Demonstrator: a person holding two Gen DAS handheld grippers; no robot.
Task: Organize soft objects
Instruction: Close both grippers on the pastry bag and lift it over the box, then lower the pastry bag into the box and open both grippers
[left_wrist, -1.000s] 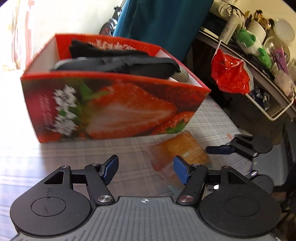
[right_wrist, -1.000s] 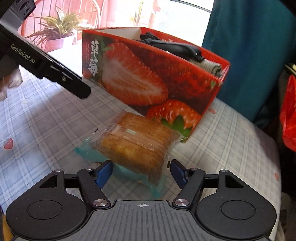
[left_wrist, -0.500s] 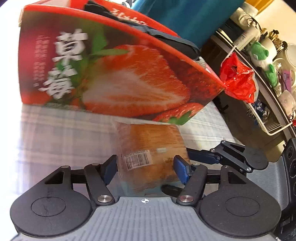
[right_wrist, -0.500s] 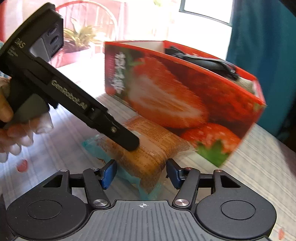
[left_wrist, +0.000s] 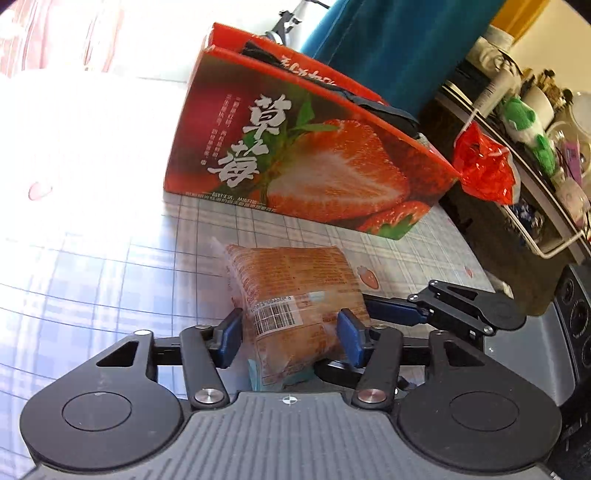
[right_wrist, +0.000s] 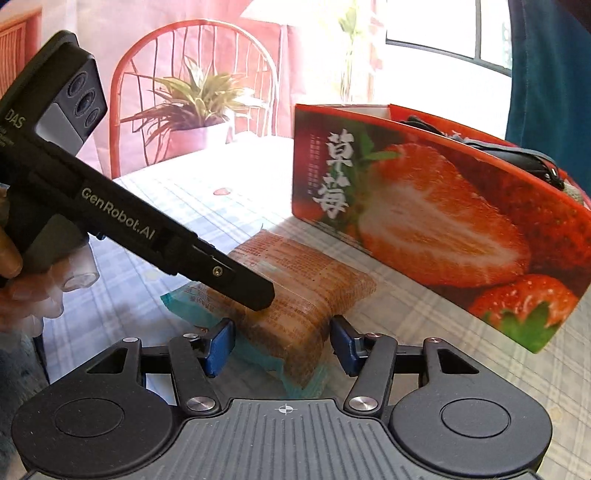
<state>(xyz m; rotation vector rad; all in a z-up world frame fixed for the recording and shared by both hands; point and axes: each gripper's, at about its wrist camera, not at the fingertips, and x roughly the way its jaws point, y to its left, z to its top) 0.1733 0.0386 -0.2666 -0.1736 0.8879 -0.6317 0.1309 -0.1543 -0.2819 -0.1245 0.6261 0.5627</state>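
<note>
A wrapped bread packet lies on the checked tablecloth in front of a red strawberry box. It also shows in the right wrist view, with the box behind it. My left gripper is open, its blue pads on either side of the packet's near end. My right gripper is open around the packet's other end. Dark soft items lie inside the box.
A red plastic bag hangs from a cluttered shelf at the right. A red chair and a potted plant stand beyond the table. A teal curtain hangs behind the box.
Both grippers have moved in on the bread packet from opposite ends. The left gripper swung from facing the box to straddling the packet. The jaws have stayed open.
</note>
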